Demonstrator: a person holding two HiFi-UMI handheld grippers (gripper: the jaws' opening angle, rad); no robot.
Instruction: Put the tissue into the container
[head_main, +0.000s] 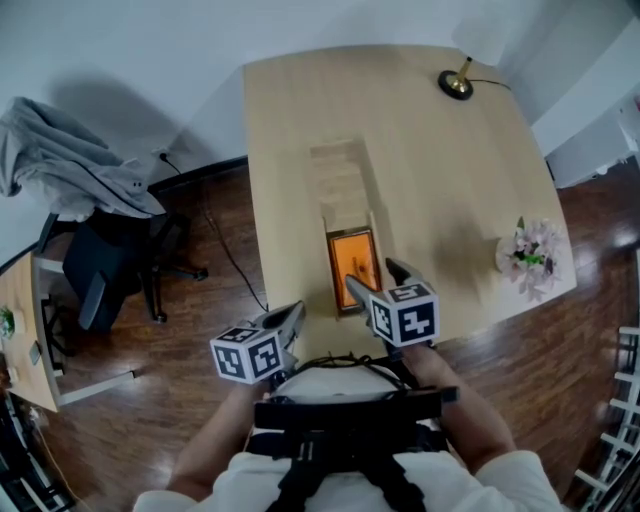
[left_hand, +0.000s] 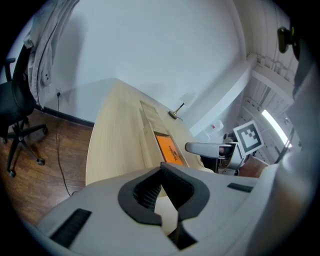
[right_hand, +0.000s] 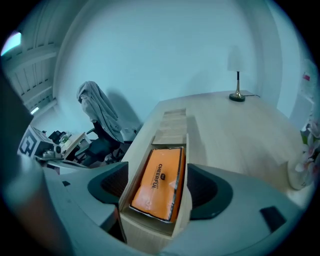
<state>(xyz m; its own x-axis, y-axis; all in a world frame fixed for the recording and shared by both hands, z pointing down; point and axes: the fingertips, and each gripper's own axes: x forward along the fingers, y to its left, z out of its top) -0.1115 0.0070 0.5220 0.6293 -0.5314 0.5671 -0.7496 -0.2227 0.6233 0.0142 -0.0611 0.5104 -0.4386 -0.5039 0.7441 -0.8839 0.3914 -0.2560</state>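
**Tissue pack lies in the container, right tongs spread over it**

Orange tissue pack (right_hand: 159, 181) lies flat in the nearest compartment of the long wooden container (head_main: 340, 190), which runs near to far down the middle of the surface (head_main: 440, 180). The pack's long axis follows the container, near to far, so it lies in line with the way the right tongs (head_main: 372, 275) point.

Those tongs are spread wide. One jaw stands on each side of the container's near end, and the pack sits just ahead of them and below. Neither pad appears to press on the pack or the walls.

The left tongs (left_hand: 161, 167) are pressed together on nothing. They hang at the near-left edge of the surface, well apart from the pack, so the right hand is much the nearer.

By the look of it the placing is done. The next move would likely be to draw the right tongs back toward the near edge without nudging the walls.
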